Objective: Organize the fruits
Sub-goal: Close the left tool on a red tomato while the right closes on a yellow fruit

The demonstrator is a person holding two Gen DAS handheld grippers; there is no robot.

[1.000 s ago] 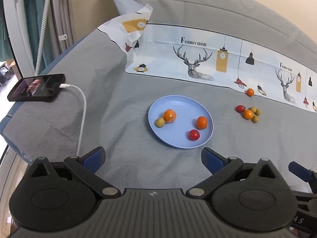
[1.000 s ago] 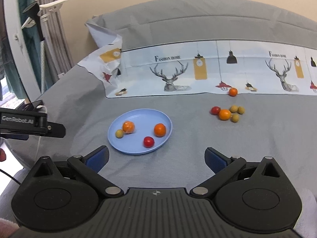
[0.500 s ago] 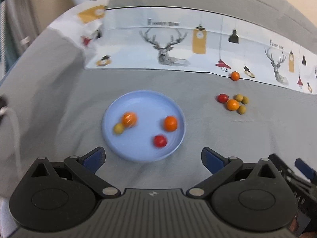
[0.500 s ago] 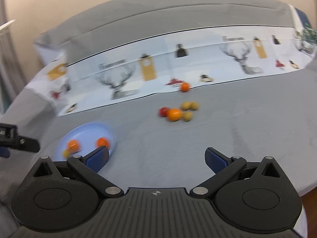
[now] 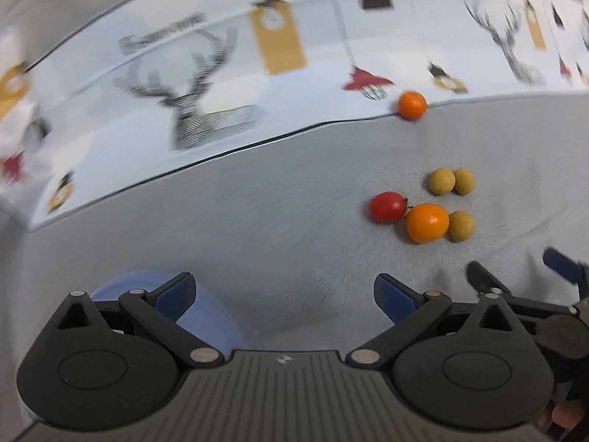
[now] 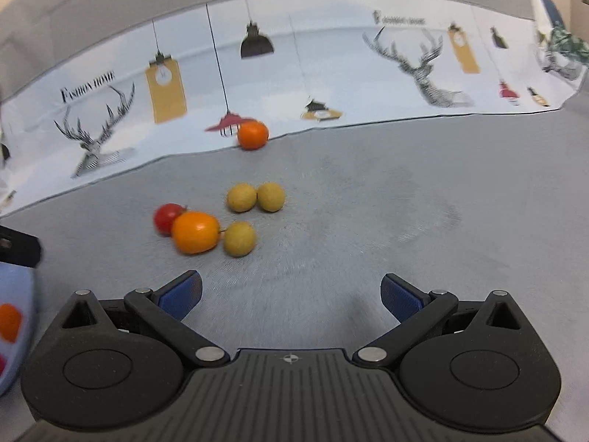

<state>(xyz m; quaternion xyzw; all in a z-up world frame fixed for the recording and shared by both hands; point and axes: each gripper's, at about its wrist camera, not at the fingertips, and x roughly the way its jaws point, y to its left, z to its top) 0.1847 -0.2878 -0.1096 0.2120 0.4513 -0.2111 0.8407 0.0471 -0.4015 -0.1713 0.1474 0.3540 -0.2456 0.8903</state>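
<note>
- Loose fruit cluster [image 6: 221, 221] lies on the grey table [image 6: 368, 202], outside the blue plate [image 6: 16, 287].
- Right claw [image 6: 291, 294], released and empty, sits nearer; cluster ahead-left.
- Left claw [image 5: 283, 294] likewise released; blur limits detail.

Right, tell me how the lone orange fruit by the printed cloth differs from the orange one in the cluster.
The lone orange fruit sits apart from everything, at the edge of the printed cloth; the cluster's orange fruit lies against a red tomato with a yellowish fruit close beside it. The lone one looks rounder, the cluster one more oblong. Both are orange, glossy and off the blue plate.
</note>
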